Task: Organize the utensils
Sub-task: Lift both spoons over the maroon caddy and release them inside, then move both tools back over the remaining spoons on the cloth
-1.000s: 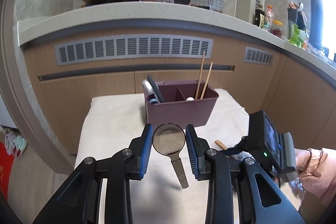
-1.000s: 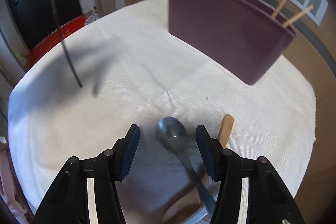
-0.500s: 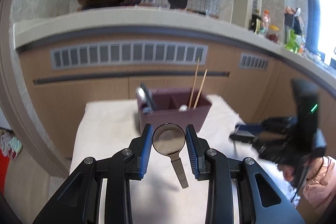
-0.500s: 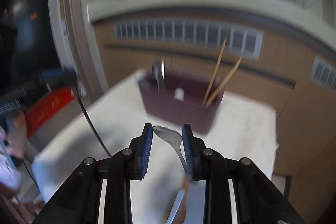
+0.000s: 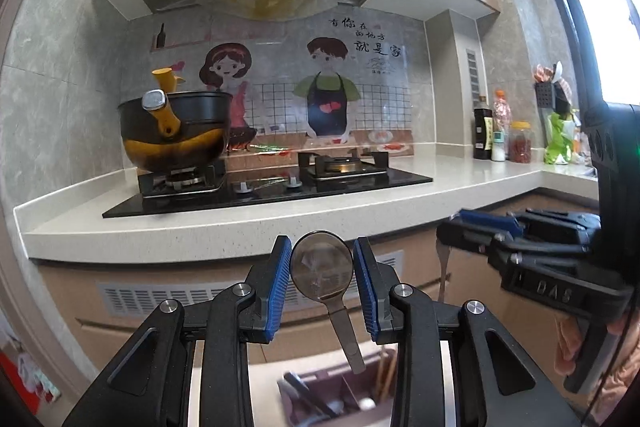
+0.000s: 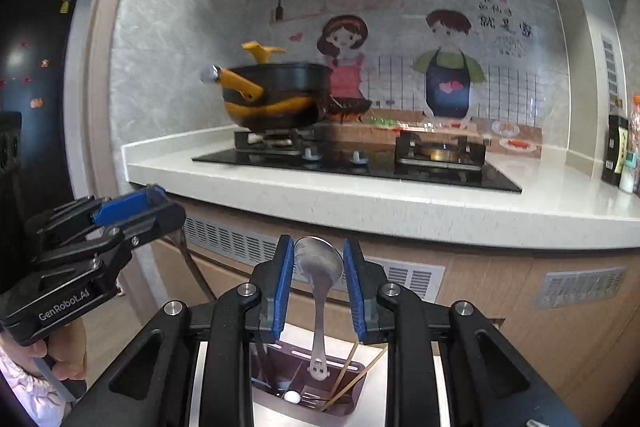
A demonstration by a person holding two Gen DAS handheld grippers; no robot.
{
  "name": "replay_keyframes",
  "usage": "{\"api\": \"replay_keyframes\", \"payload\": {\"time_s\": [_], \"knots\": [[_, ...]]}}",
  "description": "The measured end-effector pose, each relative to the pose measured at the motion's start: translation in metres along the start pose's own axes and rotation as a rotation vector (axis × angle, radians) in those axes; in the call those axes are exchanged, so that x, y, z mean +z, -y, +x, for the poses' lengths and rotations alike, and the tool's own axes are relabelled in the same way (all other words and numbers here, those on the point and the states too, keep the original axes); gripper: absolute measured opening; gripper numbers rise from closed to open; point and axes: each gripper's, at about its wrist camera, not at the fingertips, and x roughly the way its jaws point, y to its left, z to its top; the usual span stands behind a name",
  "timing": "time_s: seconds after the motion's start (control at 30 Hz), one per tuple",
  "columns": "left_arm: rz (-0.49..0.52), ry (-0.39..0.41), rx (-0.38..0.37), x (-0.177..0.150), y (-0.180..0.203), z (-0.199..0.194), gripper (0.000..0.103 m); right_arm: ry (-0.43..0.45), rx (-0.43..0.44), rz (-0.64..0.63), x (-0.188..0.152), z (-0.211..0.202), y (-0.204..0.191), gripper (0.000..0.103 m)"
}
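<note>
My left gripper [image 5: 322, 269] is shut on the bowl of a round metal spoon [image 5: 321, 271], handle hanging down over the maroon utensil holder [image 5: 320, 401] below. My right gripper [image 6: 318, 265] is shut on the bowl of a second metal spoon [image 6: 319, 267]; its handle hangs down toward the same maroon holder [image 6: 308, 387], which holds chopsticks [image 6: 344, 383] and other utensils. Both grippers are raised high above the holder. The right gripper also shows in the left wrist view [image 5: 520, 247], and the left one in the right wrist view [image 6: 100, 227].
The holder stands on a white cloth-covered table [image 6: 376, 395] in front of a kitchen counter [image 5: 240, 223]. A gas stove [image 5: 264, 183] with a black and yellow pot [image 5: 176, 135] is on the counter. Bottles and jars [image 5: 504, 139] stand at the right.
Both grippers have risen and tilted up, each carrying its spoon. The right gripper closed on its spoon on the cloth and lifted it. The holder has dropped to the bottom of both views.
</note>
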Motion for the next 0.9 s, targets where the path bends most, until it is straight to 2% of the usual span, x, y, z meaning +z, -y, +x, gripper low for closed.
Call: {"api": "replay_keyframes", "payload": {"time_s": [0.1,0.43,0.7,0.8,0.83,0.9], "knots": [[-0.010,-0.043,-0.005,-0.016,-0.006,0.025,0.033,-0.050,0.002,0.003,-0.020,0.027,0.006,0.023],[-0.051,-0.242,0.010,-0.112,-0.015,0.097,0.033,-0.259,0.019,0.048,-0.101,0.100,0.016,0.023],[-0.070,-0.381,0.011,-0.166,-0.014,0.128,0.035,-0.369,0.018,0.078,-0.145,0.122,0.024,0.020],[-0.074,-0.405,0.014,-0.174,-0.012,0.128,0.037,-0.392,0.021,0.086,-0.153,0.121,0.027,0.028],[-0.074,-0.409,0.016,-0.175,-0.011,0.127,0.043,-0.392,0.019,0.085,-0.154,0.119,0.027,0.031],[-0.072,-0.403,0.023,-0.174,-0.009,0.122,0.049,-0.374,0.002,0.076,-0.155,0.109,0.027,0.053]]}}
